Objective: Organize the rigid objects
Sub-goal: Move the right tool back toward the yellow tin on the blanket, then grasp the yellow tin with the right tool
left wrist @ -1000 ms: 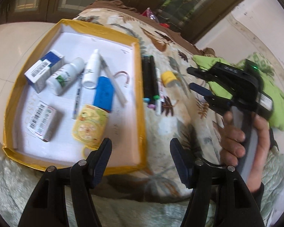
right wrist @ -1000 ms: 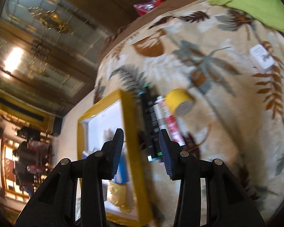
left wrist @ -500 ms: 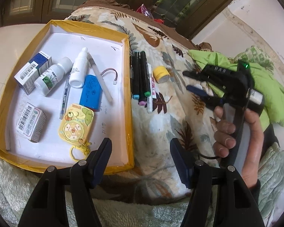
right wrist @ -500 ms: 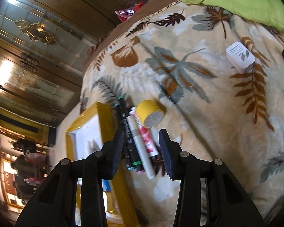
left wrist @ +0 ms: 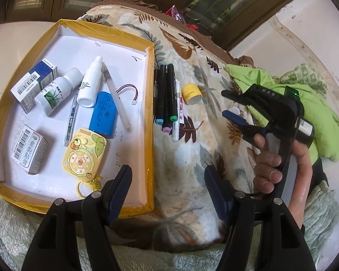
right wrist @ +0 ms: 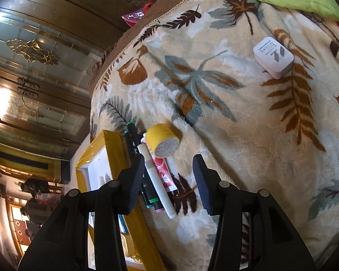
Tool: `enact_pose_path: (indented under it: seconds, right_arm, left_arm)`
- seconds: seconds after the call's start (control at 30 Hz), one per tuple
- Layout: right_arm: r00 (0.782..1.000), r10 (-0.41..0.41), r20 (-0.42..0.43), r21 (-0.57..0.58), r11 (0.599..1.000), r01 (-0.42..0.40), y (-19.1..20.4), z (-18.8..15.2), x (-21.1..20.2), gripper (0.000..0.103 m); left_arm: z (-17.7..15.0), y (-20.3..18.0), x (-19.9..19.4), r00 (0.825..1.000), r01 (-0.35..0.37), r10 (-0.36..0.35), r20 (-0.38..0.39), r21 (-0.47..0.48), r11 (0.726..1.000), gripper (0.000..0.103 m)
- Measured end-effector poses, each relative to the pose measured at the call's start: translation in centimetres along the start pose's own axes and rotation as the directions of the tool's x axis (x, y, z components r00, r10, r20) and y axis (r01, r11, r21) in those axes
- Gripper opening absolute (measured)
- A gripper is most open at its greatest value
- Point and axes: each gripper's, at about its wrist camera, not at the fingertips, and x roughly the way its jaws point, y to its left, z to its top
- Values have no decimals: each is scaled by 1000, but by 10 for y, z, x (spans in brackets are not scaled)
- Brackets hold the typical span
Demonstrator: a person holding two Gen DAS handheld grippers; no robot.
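Several markers (left wrist: 167, 94), a white pen (right wrist: 156, 178), a pink tube (right wrist: 163, 171) and a small yellow jar (right wrist: 163, 143) lie on the leaf-print blanket beside the yellow-edged tray (left wrist: 150, 113). My right gripper (right wrist: 168, 160) hovers just above the pen and tube, its jaws opening with nothing between them. In the left wrist view that right gripper (left wrist: 224, 103) is held by a hand, to the right of the jar (left wrist: 191, 92). My left gripper (left wrist: 167, 171) hangs over the tray's near right corner, its jaws opening and empty.
The tray holds two boxes, two white bottles, a blue battery pack (left wrist: 105, 113), a pen and a yellow toy (left wrist: 84, 153). A white charger plug (right wrist: 273, 57) lies alone on the blanket, far right. Green cloth (left wrist: 316, 113) is bunched at the right; wooden doors stand behind.
The right gripper's jaws have widened, and the pen, tube and jar now sit closer beneath them. In the left wrist view the tray and markers have shifted only a little.
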Motion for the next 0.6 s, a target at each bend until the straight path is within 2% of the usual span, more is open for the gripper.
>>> enact_pose_path:
  seconds: [0.17, 0.27, 0.4, 0.53, 0.6]
  right_arm:
    - [998, 62, 19, 96, 993, -63, 8, 15, -3, 45]
    - [999, 24, 33, 94, 995, -27, 4, 18, -5, 45]
    - [1000, 0, -15, 130, 992, 1, -11, 19, 1, 45]
    - [1000, -1, -25, 75, 997, 3, -10, 23, 6, 45]
    - [999, 38, -31, 58, 998, -36, -7, 23, 15, 45]
  left_arm:
    - [11, 3, -1, 1000, 18, -18, 9, -16, 1000, 67]
    - [18, 5, 0, 1000, 5, -5, 13, -7, 1000, 67]
    - [27, 6, 13, 1000, 10, -10, -6, -21, 1000, 67]
    - [39, -4, 30, 999, 20, -20, -25, -2, 1000, 67]
    - [42, -6, 31, 999, 26, -25, -21, 2, 1000, 67]
